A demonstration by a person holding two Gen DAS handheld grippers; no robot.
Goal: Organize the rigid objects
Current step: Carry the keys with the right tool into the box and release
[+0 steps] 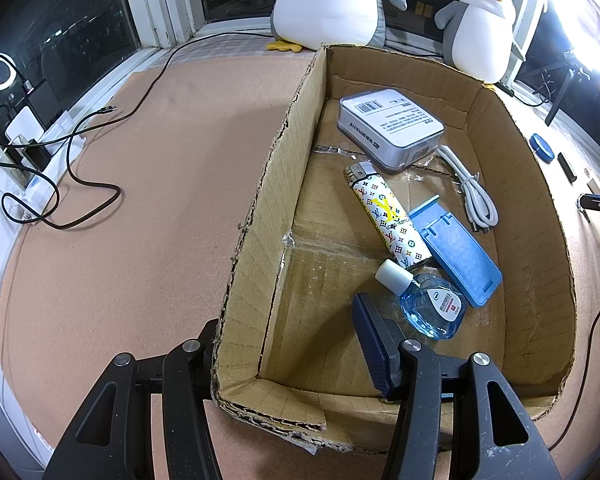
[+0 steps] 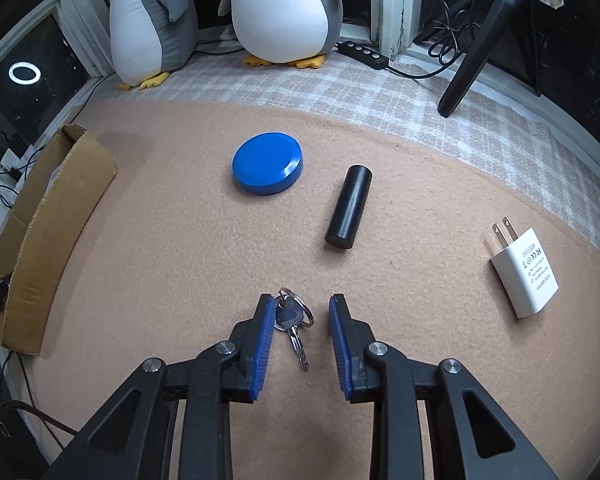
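1. The cardboard box (image 1: 284,184) stood on the mat (image 1: 140,200); in it lay a tin (image 1: 392,128) at the back, a cable (image 1: 470,192) to its right, and a lighter (image 1: 388,216), a stand (image 1: 456,248) and a small bottle (image 1: 428,304) nearer.
2. Right of the box, on the mat, lay a round lid (image 2: 267,168), a cylinder (image 2: 349,206) to its right, a plug adapter (image 2: 524,272) farther right, and keys (image 2: 292,320) nearest.
3. Two plush penguins (image 2: 280,8) sat behind.

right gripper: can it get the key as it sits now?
Probably yes. The right gripper is open with the key lying flat on the mat between its fingers, close against the left one. Nothing blocks it; the flat key may be awkward to pinch.
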